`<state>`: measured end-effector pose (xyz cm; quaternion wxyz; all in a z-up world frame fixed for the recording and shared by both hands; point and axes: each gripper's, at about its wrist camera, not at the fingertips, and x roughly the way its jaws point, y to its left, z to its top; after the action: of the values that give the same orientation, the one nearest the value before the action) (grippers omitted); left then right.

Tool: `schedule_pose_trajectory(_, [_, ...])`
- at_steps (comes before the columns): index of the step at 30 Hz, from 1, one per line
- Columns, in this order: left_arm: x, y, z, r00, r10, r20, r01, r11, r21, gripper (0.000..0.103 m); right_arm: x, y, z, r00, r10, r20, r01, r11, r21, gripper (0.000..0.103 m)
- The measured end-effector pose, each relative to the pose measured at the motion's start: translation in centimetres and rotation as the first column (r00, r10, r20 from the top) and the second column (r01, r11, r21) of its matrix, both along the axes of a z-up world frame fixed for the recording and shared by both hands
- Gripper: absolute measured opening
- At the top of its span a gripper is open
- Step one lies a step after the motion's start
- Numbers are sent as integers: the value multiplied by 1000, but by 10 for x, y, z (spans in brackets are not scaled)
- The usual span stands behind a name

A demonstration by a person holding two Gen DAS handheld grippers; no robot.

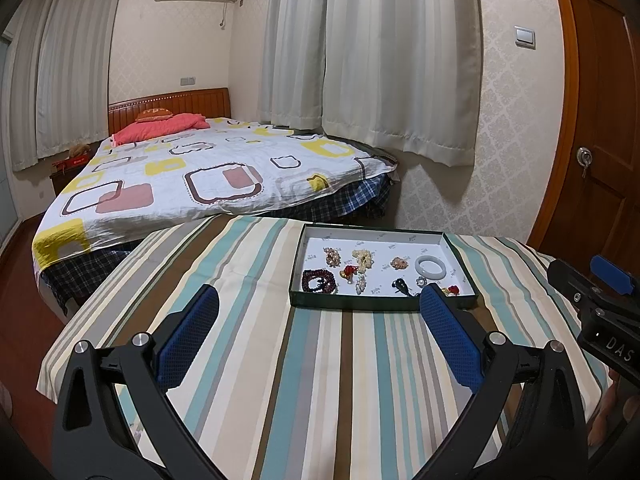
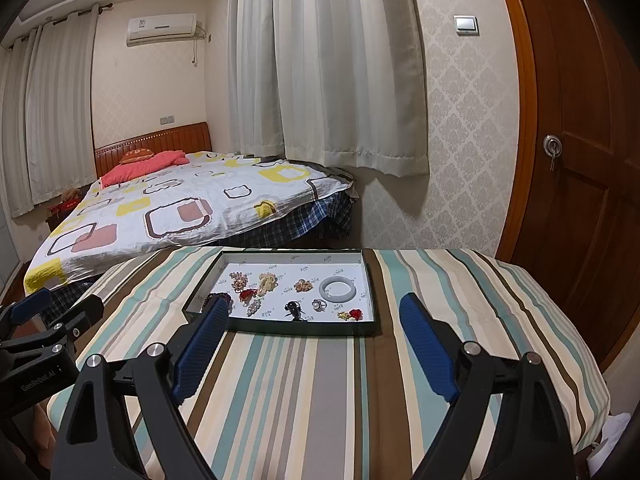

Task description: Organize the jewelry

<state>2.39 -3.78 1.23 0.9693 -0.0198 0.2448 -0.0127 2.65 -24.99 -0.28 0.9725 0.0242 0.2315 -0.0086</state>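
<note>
So both grippers, left (image 1: pixel 318 334) and right (image 2: pixel 308 346), were spread wide, holding nothing, short of the tray (image 2: pixel 300 327) on the table (image 2: pixel 360 400). Jewelry sat loose inside. I figured the bangle (image 2: pixel 338 289) was hard, slick, breakable, so pinch across its rim; beads (image 1: pixel 319 281) looked floppy.

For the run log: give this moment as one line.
stage: before first pick | left gripper: open, empty | right gripper: open, empty | shallow dark-green cardboard tray: jewelry inside | pale jade bangle: in tray
</note>
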Motion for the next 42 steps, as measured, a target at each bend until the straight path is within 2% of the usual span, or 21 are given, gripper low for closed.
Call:
schedule_pose_trajectory(25, [0,-4,4,1000,11,10,-11,1000,-15,98,-1,0,2,1000,-1,2,1,1000,1,85])
schedule_pose_trajectory(37, [3,-3,-1,1000,-16,25,16,1000,-7,99,3,-2,-5,1000,5,-15,-5,1000,4,85])
schedule_pose_trajectory(42, [22,2,-14,1000,3,-30,-3,1000,-20,99,12,-4,-16,1000,0,-31,0,1000,5,85])
